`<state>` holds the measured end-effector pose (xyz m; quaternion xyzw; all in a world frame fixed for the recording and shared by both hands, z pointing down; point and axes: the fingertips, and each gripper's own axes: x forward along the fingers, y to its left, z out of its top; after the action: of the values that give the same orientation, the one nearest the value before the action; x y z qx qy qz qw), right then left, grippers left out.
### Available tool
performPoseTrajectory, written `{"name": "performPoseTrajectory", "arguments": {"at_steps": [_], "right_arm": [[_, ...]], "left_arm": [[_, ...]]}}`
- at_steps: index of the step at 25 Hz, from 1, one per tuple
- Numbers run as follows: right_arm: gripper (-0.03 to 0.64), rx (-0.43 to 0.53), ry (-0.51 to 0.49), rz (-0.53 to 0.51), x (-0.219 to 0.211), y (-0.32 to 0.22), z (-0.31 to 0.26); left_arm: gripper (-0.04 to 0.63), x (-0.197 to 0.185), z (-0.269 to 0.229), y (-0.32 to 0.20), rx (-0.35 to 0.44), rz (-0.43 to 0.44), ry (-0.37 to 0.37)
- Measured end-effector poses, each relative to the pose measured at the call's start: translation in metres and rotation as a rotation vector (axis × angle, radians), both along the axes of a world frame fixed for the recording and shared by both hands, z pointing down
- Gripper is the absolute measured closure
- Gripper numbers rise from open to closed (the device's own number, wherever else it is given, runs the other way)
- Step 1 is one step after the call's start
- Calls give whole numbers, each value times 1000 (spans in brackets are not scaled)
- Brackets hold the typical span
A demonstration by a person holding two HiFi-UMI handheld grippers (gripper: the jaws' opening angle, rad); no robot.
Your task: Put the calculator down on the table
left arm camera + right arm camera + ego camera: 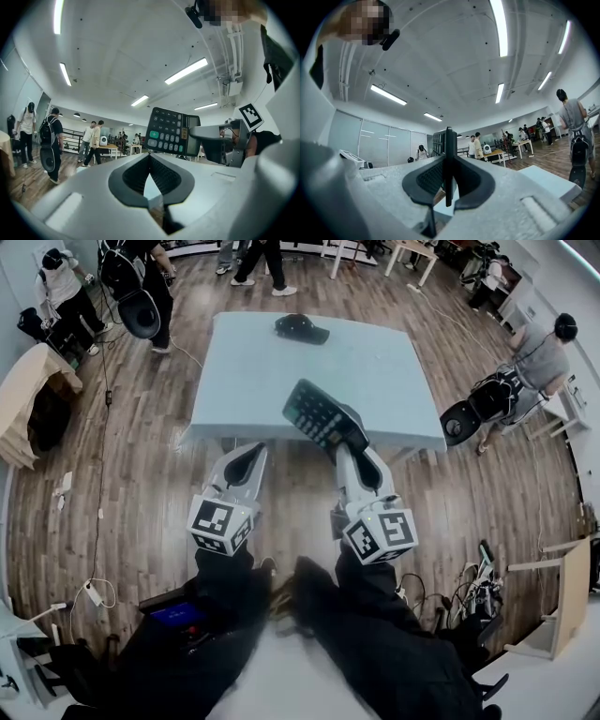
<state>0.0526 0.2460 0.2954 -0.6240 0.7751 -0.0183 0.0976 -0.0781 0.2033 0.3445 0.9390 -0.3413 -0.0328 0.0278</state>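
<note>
A black calculator [322, 414] with grey keys hangs tilted over the near edge of the pale blue table [253, 371]. My right gripper [350, 434] is shut on its lower end. In the right gripper view the calculator [449, 154] shows edge-on, clamped between the two pads. My left gripper [250, 454] is to the left of it, in front of the table edge, shut with nothing in it. In the left gripper view its jaws [150, 158] meet at the tips, and the calculator [170, 131] stands up on the right, in the right gripper [219, 142].
A black cap [302, 329] lies at the table's far edge. People stand around the room: one at the left [141, 282], one at the right [539, 357]. A wooden cabinet [33, 390] is at far left. Cables and gear [464, 592] lie on the wooden floor.
</note>
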Motion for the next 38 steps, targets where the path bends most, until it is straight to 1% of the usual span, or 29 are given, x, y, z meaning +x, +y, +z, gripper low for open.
{"name": "performPoseTrajectory", "arguments": {"at_steps": [5,11,19,23,27,31,38], "right_arm": [[574,-15,2,0,-9,-6,5],[574,-42,4,-15,-19,-17,15],[574,-62,-15,4,-10,-28,28],[574,-52,-36,-1,-4,-42,33],[575,-38,-50,-20,8,-88,29],[574,-13,-62,-38,25,-136,23],[574,11,-79,-44,75,-220,15]], "left_arm": [[598,-9,4,-4,-12,4,11],[598,-22,17,-17,-51,-15,26],[598,-18,32,-28,-83,-7,18],[598,-21,36,-40,-79,-29,7],[598,-14,30,-84,-66,-58,-3],[598,1,21,-132,-40,-78,-12],[598,59,4,-213,6,-50,-28]]}}
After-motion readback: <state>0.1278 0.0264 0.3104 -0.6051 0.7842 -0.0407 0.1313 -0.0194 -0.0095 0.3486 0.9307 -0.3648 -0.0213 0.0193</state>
